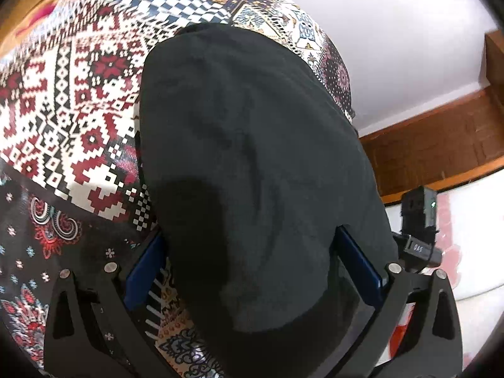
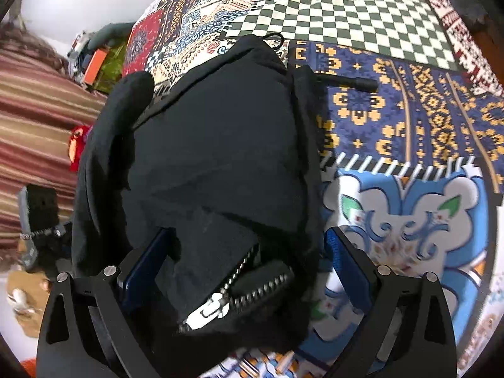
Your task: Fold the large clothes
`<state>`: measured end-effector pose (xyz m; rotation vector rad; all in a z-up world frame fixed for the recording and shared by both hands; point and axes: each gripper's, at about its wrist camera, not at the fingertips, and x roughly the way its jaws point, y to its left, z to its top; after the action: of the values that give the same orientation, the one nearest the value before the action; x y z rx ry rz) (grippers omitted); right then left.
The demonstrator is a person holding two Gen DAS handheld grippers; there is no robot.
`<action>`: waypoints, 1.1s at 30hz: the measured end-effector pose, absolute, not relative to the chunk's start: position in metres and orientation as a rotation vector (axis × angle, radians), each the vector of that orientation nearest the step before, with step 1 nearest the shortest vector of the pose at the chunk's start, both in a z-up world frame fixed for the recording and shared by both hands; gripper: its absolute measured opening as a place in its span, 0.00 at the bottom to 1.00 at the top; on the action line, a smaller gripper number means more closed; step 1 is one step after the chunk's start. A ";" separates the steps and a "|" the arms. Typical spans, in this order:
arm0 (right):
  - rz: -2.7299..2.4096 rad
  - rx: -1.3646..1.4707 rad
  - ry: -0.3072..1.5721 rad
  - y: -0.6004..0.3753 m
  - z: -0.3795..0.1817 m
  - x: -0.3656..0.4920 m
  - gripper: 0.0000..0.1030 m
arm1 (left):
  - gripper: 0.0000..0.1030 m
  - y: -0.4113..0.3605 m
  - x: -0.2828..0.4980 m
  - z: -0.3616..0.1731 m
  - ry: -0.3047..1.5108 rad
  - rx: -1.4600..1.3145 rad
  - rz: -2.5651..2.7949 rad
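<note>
The patchwork-print bedspread [image 2: 393, 119] is smooth and flat. On it lies the black jacket [image 2: 220, 145], soft, bulky and probably floppy (best taken at hem or shoulders). The left gripper [image 1: 252, 271] and right gripper [image 2: 249, 264] stand spread, fabric between their fingers. Its metal zipper [image 2: 233, 286] looks toothed and stiff.

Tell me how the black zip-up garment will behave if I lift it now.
Probably floppy: the black garment already sags in creased folds. Its metal zipper likely weights that edge, swinging down. The patterned cover looks smooth, so the garment may slide.
</note>
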<state>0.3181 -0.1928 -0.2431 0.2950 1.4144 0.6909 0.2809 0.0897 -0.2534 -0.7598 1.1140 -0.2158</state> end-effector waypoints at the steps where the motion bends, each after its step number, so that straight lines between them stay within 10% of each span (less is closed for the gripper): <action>1: 0.695 0.309 1.416 -0.192 -0.243 0.317 0.94 | 1.00 0.093 0.283 -0.256 1.119 -0.781 -0.224; 16: 0.752 0.350 1.385 -0.184 -0.208 0.305 0.37 | 0.80 0.098 0.286 -0.235 1.143 -0.830 -0.313; 33: 0.870 0.299 1.149 -0.081 -0.111 0.318 0.34 | 0.78 0.188 0.303 -0.088 0.947 -0.630 -0.339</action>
<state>0.3184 -0.0808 -0.1111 0.2992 1.1486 0.8698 0.3031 0.1882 -0.0881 -0.6299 0.9470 -0.3393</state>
